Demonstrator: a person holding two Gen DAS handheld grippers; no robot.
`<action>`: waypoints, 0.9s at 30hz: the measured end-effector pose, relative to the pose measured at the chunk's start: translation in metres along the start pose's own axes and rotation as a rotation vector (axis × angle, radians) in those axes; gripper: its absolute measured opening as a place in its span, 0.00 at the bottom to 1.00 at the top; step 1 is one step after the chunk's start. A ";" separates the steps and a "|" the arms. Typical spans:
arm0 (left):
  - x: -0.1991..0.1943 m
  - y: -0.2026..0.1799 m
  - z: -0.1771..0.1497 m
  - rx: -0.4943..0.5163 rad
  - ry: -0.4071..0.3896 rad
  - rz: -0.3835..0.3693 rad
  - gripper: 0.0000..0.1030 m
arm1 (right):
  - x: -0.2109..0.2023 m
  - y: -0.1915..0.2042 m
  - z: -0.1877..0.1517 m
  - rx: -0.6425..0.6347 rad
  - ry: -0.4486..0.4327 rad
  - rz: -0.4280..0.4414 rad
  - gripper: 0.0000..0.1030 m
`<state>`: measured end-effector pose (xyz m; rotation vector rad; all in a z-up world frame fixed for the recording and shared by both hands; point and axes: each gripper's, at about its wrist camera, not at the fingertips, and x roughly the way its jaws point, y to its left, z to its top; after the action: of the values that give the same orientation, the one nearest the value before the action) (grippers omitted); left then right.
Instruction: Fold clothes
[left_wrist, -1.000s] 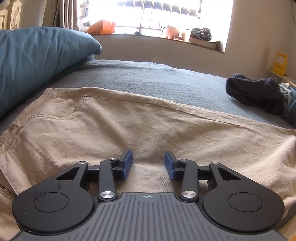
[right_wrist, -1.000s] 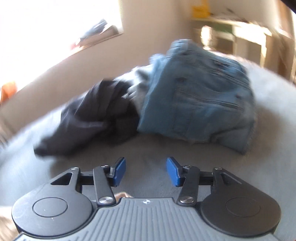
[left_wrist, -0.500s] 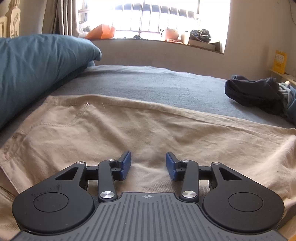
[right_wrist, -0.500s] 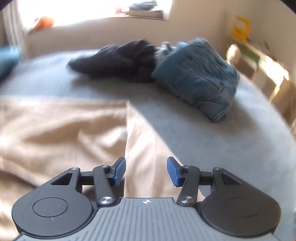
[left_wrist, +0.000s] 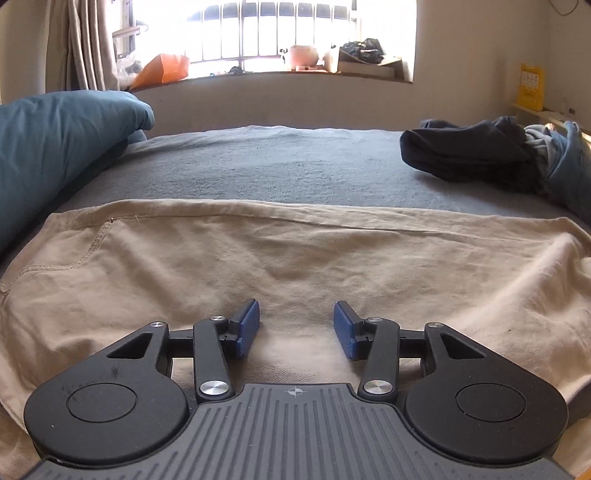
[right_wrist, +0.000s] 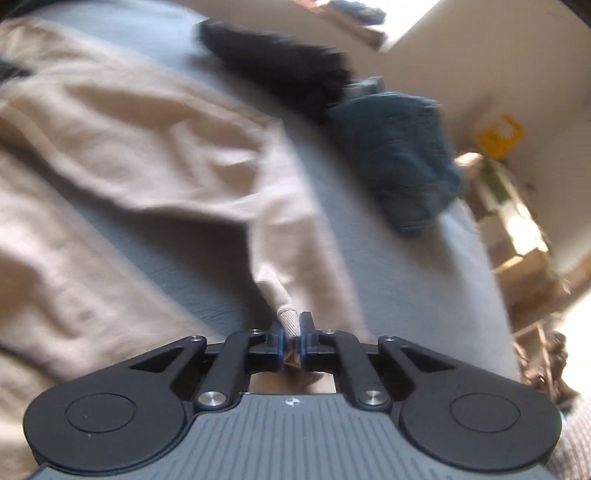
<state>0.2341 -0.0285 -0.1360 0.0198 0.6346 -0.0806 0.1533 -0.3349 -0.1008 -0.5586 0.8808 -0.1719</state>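
Beige trousers (left_wrist: 280, 266) lie spread flat across the grey bed, waist and pocket toward the left. My left gripper (left_wrist: 295, 325) hovers low over the middle of the cloth, its blue pads apart and its jaws opening, with nothing pinched between them. In the blurred, tilted right wrist view the same trousers (right_wrist: 140, 155) run off to the left, and my right gripper (right_wrist: 291, 332) is shut on a bunched beige leg end (right_wrist: 284, 314) that rises from the bed into the pads.
A teal pillow (left_wrist: 55, 147) lies at the left. A dark garment (left_wrist: 469, 155) and blue jeans (right_wrist: 399, 162) are heaped at the bed's far right. Grey bedcover (left_wrist: 277, 166) stretches to the window wall; shelves and boxes (right_wrist: 517, 229) stand beyond the right edge.
My right gripper swung from the jeans pile to the trousers' leg end, rolled, and closed on the beige cloth. My left gripper shifted slightly over the trousers and its pads spread wider.
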 end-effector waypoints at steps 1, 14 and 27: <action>0.000 0.001 0.000 -0.004 0.001 -0.001 0.45 | 0.001 -0.010 0.003 0.023 -0.010 -0.025 0.04; 0.002 0.000 -0.001 -0.012 0.001 0.009 0.48 | 0.121 -0.151 0.051 0.268 0.094 -0.112 0.04; 0.003 0.000 -0.002 -0.015 0.000 0.008 0.48 | 0.215 -0.151 0.051 0.341 0.178 -0.069 0.07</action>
<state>0.2354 -0.0283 -0.1391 0.0075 0.6350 -0.0681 0.3412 -0.5211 -0.1418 -0.2575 0.9798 -0.4313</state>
